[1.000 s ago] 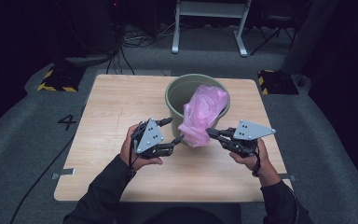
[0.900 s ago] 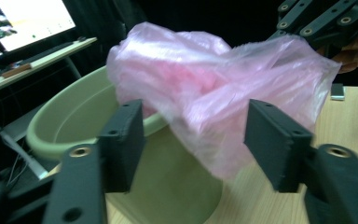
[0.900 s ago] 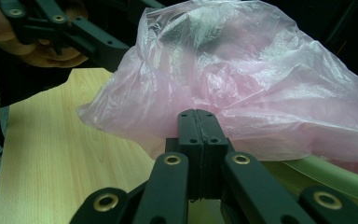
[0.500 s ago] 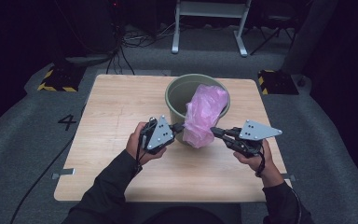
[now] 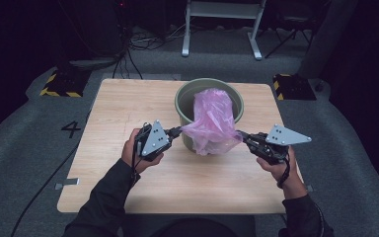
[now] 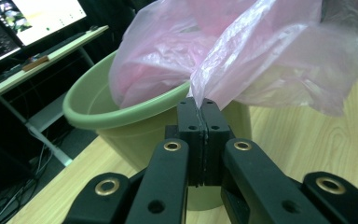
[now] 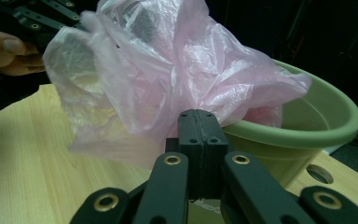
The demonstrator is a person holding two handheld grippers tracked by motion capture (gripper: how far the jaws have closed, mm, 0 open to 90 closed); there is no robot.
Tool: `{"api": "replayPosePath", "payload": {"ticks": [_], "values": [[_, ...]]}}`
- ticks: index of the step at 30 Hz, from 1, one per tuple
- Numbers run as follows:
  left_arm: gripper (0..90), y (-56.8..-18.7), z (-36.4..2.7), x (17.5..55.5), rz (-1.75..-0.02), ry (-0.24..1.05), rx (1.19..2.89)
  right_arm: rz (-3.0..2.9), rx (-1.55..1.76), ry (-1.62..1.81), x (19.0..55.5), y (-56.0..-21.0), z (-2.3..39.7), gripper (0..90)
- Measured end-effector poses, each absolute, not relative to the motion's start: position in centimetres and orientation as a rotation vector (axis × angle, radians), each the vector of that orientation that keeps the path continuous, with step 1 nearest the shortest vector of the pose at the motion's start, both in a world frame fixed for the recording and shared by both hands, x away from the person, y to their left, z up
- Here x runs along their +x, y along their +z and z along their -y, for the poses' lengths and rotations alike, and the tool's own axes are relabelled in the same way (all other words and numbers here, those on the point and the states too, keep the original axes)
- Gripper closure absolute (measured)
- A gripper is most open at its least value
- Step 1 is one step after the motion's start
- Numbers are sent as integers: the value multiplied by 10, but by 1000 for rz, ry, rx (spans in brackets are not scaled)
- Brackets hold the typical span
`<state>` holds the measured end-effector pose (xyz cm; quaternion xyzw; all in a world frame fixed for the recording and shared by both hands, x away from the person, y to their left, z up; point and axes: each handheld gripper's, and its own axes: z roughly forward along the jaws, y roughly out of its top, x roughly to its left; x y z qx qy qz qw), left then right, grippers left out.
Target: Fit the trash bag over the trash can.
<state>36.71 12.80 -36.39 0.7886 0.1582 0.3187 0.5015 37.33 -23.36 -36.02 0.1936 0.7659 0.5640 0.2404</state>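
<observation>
- Bag [image 5: 211, 121]: thin pink plastic film, translucent, crinkled, faintly glossy.
- Tub [image 5: 185, 98]: green plastic, smooth, soft sheen on the rim.
- Counter [image 5: 118, 113]: pale wood-grain top, matt, under the tub.
- Left tool [image 6: 203, 105] and right tool [image 7: 201, 116]: black matt plastic arms with brass-coloured rivets.
- Floor around the counter: grey carpet, rough.

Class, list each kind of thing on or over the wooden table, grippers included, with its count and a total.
Green bin: 1
Pink plastic bag: 1
Grippers: 2, the left gripper and the right gripper, each shut on the bag
Total: 4
</observation>
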Motion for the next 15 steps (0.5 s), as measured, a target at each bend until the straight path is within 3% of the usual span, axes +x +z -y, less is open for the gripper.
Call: {"api": "replayPosePath", "payload": {"ticks": [12, 15], "values": [[892, -374, -143, 372, -434, 762, 1910, -2057, 610, 1538, 381, -366, 244, 900], [830, -374, -145, 372, -443, 762, 1905, -2053, 620, 1546, 383, -367, 244, 900]]}}
